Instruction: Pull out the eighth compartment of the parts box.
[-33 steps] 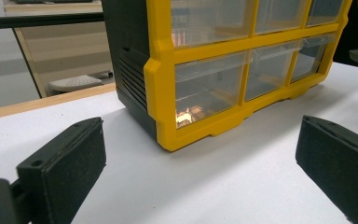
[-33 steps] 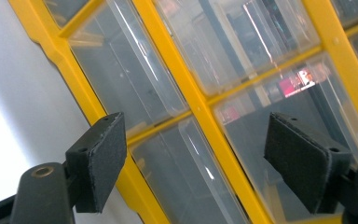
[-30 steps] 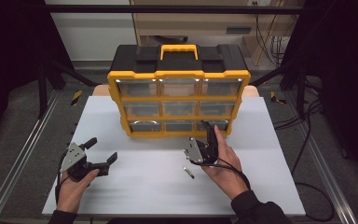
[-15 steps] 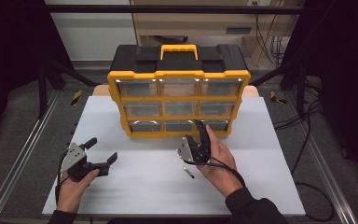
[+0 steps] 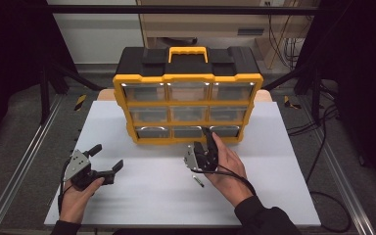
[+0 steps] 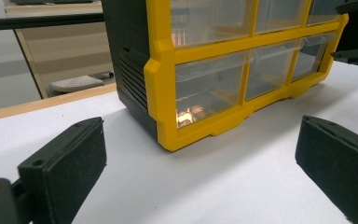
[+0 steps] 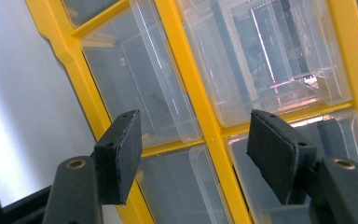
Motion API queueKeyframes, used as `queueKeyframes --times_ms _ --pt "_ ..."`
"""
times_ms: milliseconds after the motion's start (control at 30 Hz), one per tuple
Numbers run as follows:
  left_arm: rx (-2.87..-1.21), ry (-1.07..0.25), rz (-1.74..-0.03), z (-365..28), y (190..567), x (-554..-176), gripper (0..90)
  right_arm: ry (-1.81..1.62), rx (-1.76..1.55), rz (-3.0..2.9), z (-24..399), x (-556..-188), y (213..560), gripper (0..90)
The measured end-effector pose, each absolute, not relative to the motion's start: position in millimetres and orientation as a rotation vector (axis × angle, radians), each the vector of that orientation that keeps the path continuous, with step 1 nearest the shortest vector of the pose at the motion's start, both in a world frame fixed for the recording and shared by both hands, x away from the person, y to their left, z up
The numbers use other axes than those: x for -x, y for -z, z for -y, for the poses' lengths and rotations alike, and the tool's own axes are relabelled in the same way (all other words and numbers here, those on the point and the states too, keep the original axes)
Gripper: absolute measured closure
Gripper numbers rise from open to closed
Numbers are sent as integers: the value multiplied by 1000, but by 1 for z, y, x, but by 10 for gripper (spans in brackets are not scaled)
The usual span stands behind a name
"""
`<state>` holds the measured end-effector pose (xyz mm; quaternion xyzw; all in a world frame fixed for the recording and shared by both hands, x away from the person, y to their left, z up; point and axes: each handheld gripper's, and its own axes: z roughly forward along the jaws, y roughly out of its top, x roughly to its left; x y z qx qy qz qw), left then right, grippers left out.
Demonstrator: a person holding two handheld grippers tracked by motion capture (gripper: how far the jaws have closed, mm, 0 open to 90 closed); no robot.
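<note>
On the white table point(image 5: 284, 196) stands a yellow and black drawer box point(image 5: 188, 95), clear drawers facing the person, yellow handle point(image 5: 188, 51) on top. Right gripper point(image 5: 206, 142) sits right at the box's bottom row, tips close to the middle and right drawers, held by the right hand point(image 5: 227, 169). In the right gripper view its jaws stand partly apart, nothing between the pads; a yellow divider point(image 7: 200, 107) of the box front lies behind the gap, clear drawers point(image 7: 140, 74) on both sides. Those jaws have just been closing, not pressing on anything. Whether the tips touch the box, cannot tell.

Left gripper point(image 5: 106, 160) is well apart from the box, low on the table's left side, in the left hand point(image 5: 76, 193), jaws wide with nothing in them. In the left gripper view its two pads point(image 6: 65, 163) frame bare table, the box's lower left corner point(image 6: 168, 135) ahead. A small dark screw-like piece point(image 5: 197, 180) lies on the table just beside the right hand.
</note>
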<state>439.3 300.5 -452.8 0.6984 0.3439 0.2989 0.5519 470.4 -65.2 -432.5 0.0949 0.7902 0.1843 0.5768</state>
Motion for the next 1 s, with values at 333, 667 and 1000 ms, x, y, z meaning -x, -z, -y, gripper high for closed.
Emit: queueKeyframes --times_ms 333,667,1000 --pt "-1652 -709 -814 -302 453 -439 19 -417 -211 -1853 60 -472 436 378" --pt "-1651 -717 -811 -300 451 -438 20 -406 -211 -1841 59 -469 438 414" --pt "-1658 -721 -813 -301 452 -439 20 -352 -173 -1819 56 -473 448 481"
